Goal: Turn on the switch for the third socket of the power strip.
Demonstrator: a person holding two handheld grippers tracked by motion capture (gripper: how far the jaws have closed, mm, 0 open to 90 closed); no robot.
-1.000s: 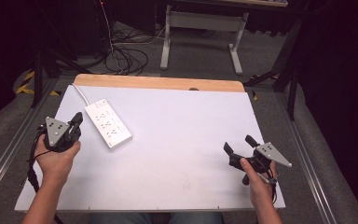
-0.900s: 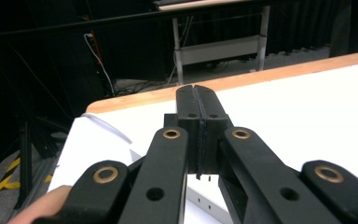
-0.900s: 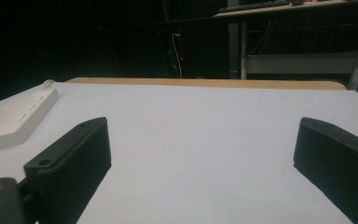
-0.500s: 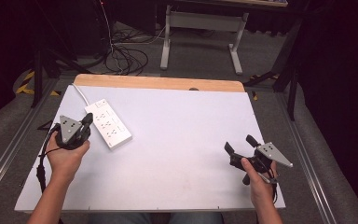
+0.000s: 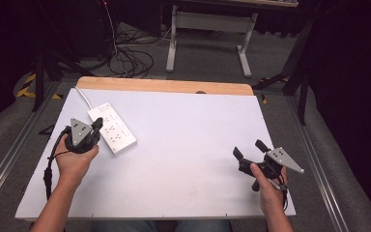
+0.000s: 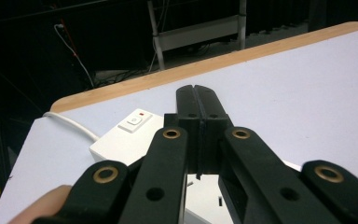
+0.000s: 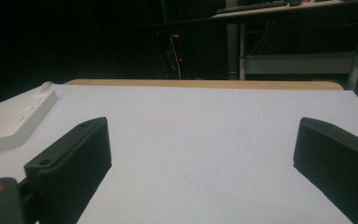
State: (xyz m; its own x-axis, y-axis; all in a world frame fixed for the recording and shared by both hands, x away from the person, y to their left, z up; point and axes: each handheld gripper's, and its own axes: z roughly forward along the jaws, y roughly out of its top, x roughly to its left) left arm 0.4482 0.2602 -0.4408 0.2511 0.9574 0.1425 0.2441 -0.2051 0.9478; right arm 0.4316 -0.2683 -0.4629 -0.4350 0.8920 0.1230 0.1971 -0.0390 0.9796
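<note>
We see the left tool point(image 5: 96, 126) with its jaws pressed flat together, nothing between them, held in the person's left hand point(image 5: 75, 157) near the left side of the worktop point(image 5: 193, 145). In the left gripper view the left tool's tips point(image 6: 198, 100) hover over the white power strip point(image 6: 135, 135), pointing across it toward the worktop's wooden far edge point(image 6: 223, 60). From the high view, the tool sits just at the strip's left long edge, and we cannot tell whether it touches the casing.

The power strip point(image 5: 112, 128) lies diagonally on the left part of the worktop, its switch point(image 6: 134, 120) at the far end, beside a small red mark. A white cord point(image 5: 83, 96) runs from that end toward the far left corner.

The right tool point(image 5: 249, 149) is spread wide open and empty, gripped by the right hand point(image 5: 265, 181) near the worktop's right front corner. In the right gripper view its two black jaws stand well apart over bare white surface, with the strip point(image 7: 16, 121) off at the left edge.

Beyond the worktop we make out dark floor, a tangle of black cables point(image 5: 130, 60) and a grey metal stand point(image 5: 207, 34).
</note>
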